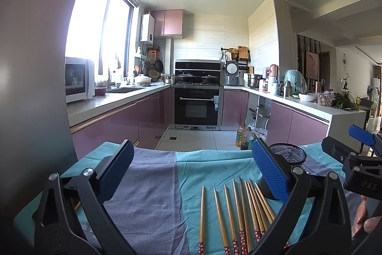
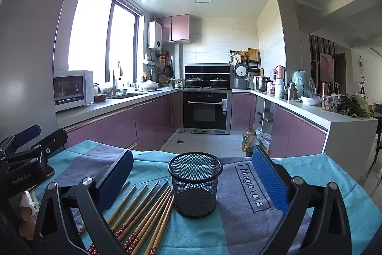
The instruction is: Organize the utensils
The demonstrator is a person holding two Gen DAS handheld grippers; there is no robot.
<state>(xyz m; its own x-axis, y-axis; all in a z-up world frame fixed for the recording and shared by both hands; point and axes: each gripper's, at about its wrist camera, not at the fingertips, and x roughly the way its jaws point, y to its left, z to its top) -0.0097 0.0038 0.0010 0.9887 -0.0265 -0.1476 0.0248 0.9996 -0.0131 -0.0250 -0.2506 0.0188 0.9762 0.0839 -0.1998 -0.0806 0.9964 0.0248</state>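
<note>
The left gripper (image 1: 193,169) hangs low over the cloth-covered surface (image 1: 152,195), its blue-padded fingers (image 1: 269,173) spread wide with nothing between them. In the lower centre of the left wrist view a row of wooden chopsticks (image 1: 238,212) lies flat on the teal and grey cloth, fanned slightly, their red patterned ends toward the bottom edge. The black mesh holder (image 1: 289,153) stands upright at the right, partly hidden behind the right-hand finger. At the far right edge the right gripper (image 1: 358,154) shows, with a hand (image 1: 365,219) below it.

In the right wrist view the right gripper (image 2: 193,171) is likewise open and empty, the mesh holder (image 2: 195,183) standing in the middle of the frame between its fingers (image 2: 271,181), just right of the chopsticks (image 2: 143,212). The holder looks empty. The left gripper (image 2: 26,147) sits at the left edge.
</note>
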